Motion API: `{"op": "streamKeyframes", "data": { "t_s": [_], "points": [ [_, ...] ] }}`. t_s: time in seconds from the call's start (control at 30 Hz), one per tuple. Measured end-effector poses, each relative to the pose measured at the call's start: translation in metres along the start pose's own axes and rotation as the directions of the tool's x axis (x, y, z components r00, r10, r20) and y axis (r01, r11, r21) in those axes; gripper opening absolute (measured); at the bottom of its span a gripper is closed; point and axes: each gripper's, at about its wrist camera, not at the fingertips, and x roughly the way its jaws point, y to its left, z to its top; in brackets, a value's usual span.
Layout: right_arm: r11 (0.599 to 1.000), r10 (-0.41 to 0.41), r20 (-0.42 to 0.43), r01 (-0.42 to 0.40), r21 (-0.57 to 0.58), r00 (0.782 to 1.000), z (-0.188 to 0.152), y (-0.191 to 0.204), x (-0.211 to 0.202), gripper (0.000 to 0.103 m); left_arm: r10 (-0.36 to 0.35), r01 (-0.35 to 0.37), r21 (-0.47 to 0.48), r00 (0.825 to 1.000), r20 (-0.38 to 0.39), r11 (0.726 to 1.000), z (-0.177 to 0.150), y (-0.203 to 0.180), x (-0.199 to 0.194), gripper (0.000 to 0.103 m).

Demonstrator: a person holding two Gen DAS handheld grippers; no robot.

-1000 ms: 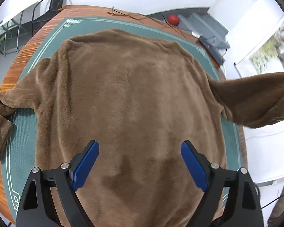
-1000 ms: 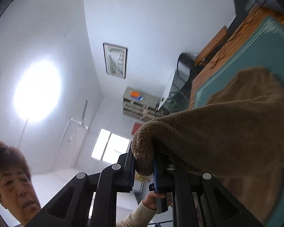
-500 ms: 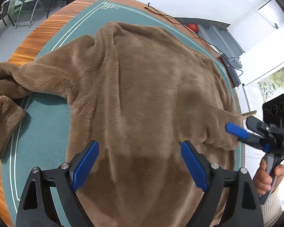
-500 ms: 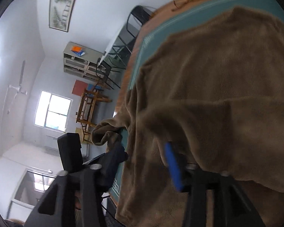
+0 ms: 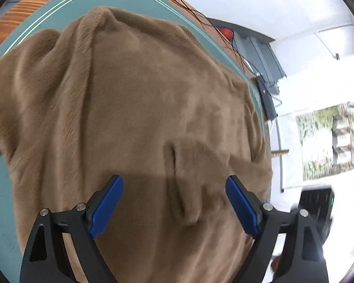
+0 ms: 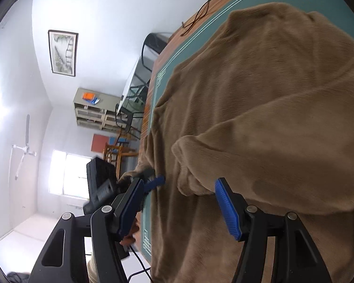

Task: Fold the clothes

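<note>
A brown fleece sweater (image 5: 129,94) lies spread on the green mat (image 5: 134,7). One sleeve is folded across its body, and the sleeve cuff (image 5: 191,193) rests on the fleece. My left gripper (image 5: 174,202) hovers open just above that cuff, holding nothing. In the right wrist view the same sweater (image 6: 283,82) fills the right side. The cuff (image 6: 191,162) lies just beyond my open right gripper (image 6: 179,205), which is empty. A blue finger (image 6: 157,181) of the left gripper shows at the sweater's edge.
The mat sits on a wooden table (image 5: 35,7) with a black cable (image 5: 200,14) and a red object (image 5: 226,33) at the far side. A black chair (image 6: 153,44) and a shelf unit (image 6: 94,110) stand past the table. The right tool's black housing (image 5: 316,202) is off the table edge.
The right gripper, shut on the raised sleeve cuff a second ago, has opened; the sleeve now lies across the sweater's body. The left gripper has moved closer, toward that cuff.
</note>
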Motion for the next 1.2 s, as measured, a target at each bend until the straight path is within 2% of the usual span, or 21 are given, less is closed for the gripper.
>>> {"op": "streamKeyframes", "data": {
  "t_s": [0.13,0.2,0.33,0.4,0.43,0.47,0.53,0.6,0.77,0.83,0.9,1.0,1.13,1.2],
  "points": [
    [1.0,-0.016,0.019,0.016,0.017,1.0,-0.008,-0.011,-0.017,0.064,-0.009,0.009,-0.018,1.0,-0.005,1.0,0.015,-0.006,0.022,0.091],
    [0.999,-0.017,0.03,0.016,0.03,0.999,-0.011,-0.015,-0.021,0.064,0.042,-0.042,0.0,0.999,-0.029,0.999,0.018,-0.007,0.038,0.091],
    [0.999,-0.027,0.052,0.025,0.035,0.998,-0.011,-0.025,-0.045,0.065,0.097,-0.095,0.075,0.995,-0.023,0.993,0.016,-0.021,0.047,0.091],
    [0.999,-0.039,0.065,0.036,0.037,0.997,-0.011,-0.029,-0.056,0.065,0.099,-0.096,0.107,0.995,-0.026,0.99,0.016,-0.027,0.049,0.078],
    [0.998,-0.045,0.071,0.043,0.039,0.996,-0.009,-0.031,-0.063,0.065,0.117,-0.113,0.121,0.993,-0.027,0.986,0.016,-0.03,0.05,0.057],
    [0.998,-0.057,0.079,0.054,0.039,0.995,-0.007,-0.033,-0.067,0.064,0.136,-0.131,0.134,0.99,-0.027,0.982,0.015,-0.034,0.051,0.045],
    [0.996,-0.089,0.097,0.086,0.035,0.991,-0.001,-0.034,-0.073,0.065,0.165,-0.16,0.152,0.986,-0.017,0.975,0.016,-0.037,0.048,0.032],
    [0.992,-0.129,0.119,0.127,0.025,0.985,0.007,-0.036,-0.083,0.065,0.143,-0.14,0.152,0.99,-0.01,0.978,0.018,-0.041,0.04,0.024],
    [0.971,-0.237,0.175,0.241,-0.004,0.956,0.029,-0.042,-0.107,0.064,0.1,-0.113,0.231,0.993,0.067,0.966,0.021,-0.063,0.002,0.02],
    [0.948,-0.305,0.187,0.316,-0.031,0.934,0.038,-0.041,-0.11,0.064,0.102,-0.127,0.265,0.989,0.107,0.956,0.021,-0.068,-0.015,0.02],
    [0.906,-0.398,0.196,0.418,-0.071,0.896,0.049,-0.04,-0.109,0.064,0.104,-0.139,0.286,0.985,0.135,0.948,0.024,-0.074,-0.025,0.02],
    [0.842,-0.5,0.205,0.528,-0.109,0.841,0.069,-0.04,-0.1,0.064,0.087,-0.13,0.3,0.984,0.154,0.945,0.03,-0.077,-0.039,0.02],
    [0.743,-0.618,0.22,0.652,-0.152,0.755,0.097,-0.04,-0.086,0.064,0.045,-0.116,0.311,0.973,0.228,0.943,0.04,-0.082,-0.073,0.02],
    [0.685,-0.67,0.23,0.707,-0.172,0.705,0.111,-0.04,-0.079,0.064,0.015,-0.112,0.323,0.957,0.289,0.94,0.049,-0.089,-0.096,0.02]
  ]
}}
